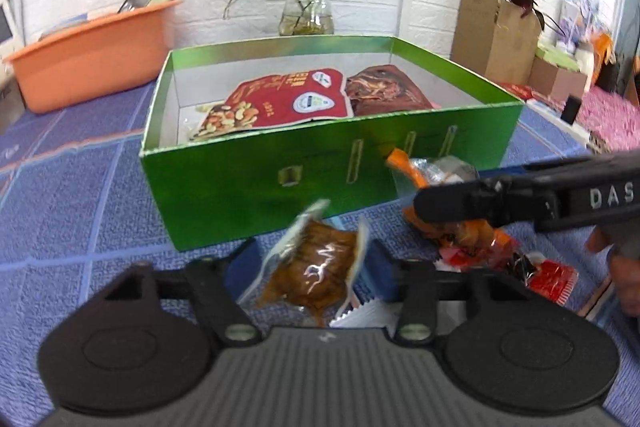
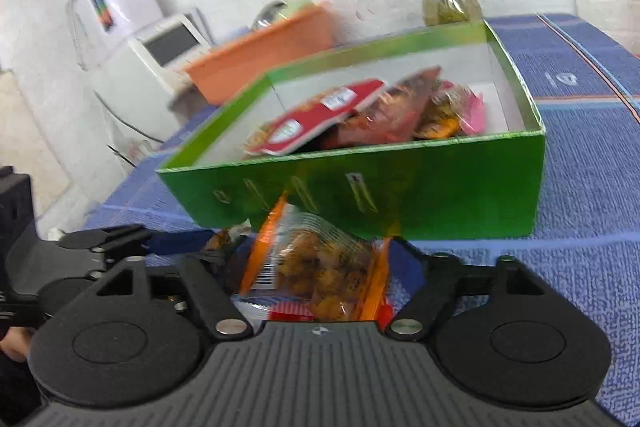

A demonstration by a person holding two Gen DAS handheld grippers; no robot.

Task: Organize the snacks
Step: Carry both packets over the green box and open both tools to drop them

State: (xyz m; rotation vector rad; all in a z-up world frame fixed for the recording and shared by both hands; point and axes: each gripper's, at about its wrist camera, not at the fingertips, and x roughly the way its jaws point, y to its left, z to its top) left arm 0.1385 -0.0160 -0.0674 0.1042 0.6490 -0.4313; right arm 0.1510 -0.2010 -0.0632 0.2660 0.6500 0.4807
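An open green box (image 1: 240, 187) stands on the blue tablecloth and holds a red nut bag (image 1: 288, 99), a dark brown packet (image 1: 384, 87) and other snacks. In front of it my left gripper (image 1: 310, 253) is shut on a brown vacuum-sealed snack packet (image 1: 316, 275), which is pinched between the blue pads (image 1: 378, 267). My right gripper (image 2: 320, 259) is shut on a clear packet with orange edges (image 2: 320, 267), held up before the box wall (image 2: 440, 195). In the left wrist view the right gripper (image 1: 440, 205) reaches in from the right over that orange packet (image 1: 432, 169).
Several loose red and orange packets (image 1: 540, 275) lie on the cloth at right, and a white packet (image 1: 360, 317) lies under my left gripper. Behind the box stand an orange basin (image 1: 92, 63), a glass vase with flowers (image 1: 306, 13) and a cardboard box (image 1: 496, 39). A white appliance (image 2: 160, 63) sits far left.
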